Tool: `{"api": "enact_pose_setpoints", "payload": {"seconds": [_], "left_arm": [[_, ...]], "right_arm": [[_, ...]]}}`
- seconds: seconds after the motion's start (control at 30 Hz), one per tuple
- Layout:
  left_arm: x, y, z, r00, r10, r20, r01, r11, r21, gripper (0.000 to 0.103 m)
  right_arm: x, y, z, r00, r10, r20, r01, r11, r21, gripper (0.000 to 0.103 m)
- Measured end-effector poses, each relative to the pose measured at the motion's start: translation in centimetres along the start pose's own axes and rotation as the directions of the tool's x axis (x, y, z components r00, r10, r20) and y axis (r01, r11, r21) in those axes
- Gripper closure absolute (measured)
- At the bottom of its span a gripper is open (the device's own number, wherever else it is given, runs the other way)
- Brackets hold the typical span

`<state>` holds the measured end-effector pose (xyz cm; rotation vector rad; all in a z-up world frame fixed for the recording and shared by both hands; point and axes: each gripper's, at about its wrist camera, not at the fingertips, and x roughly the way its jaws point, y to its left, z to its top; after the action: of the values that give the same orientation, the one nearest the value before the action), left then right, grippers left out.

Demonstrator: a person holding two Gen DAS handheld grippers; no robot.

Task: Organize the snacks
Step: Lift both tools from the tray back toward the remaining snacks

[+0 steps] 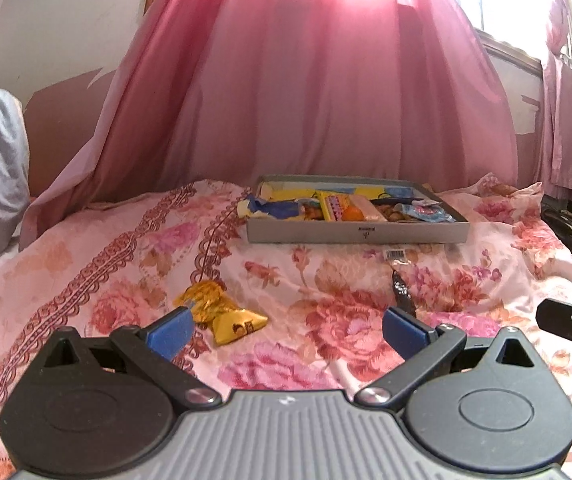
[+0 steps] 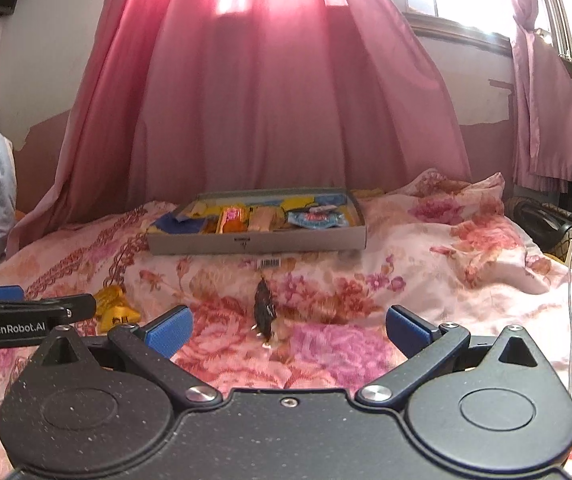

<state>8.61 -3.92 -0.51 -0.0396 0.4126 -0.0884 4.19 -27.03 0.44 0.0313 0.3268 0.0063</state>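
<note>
Floral bedspread before pink curtains; grey box of snacks at 12 o'clock; left gripper and right gripper both spread wide, empty; gold packets at left's 11 o'clock, dark packet between right's fingers; soft bedding may yield, so closing fingers pinch cloth.
</note>
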Motion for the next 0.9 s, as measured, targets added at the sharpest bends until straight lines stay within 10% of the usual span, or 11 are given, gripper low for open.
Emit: {"api": "enact_pose_setpoints", "payload": {"seconds": [0.9], "left_arm": [[2.6, 2.7, -1.9, 0.988, 0.029, -0.153, -0.044, 0.994, -0.099, 0.001]], "right_arm": [[3.4, 1.1, -1.4, 0.991, 0.057, -0.12, -0.058, 0.998, -0.011, 0.001]]}}
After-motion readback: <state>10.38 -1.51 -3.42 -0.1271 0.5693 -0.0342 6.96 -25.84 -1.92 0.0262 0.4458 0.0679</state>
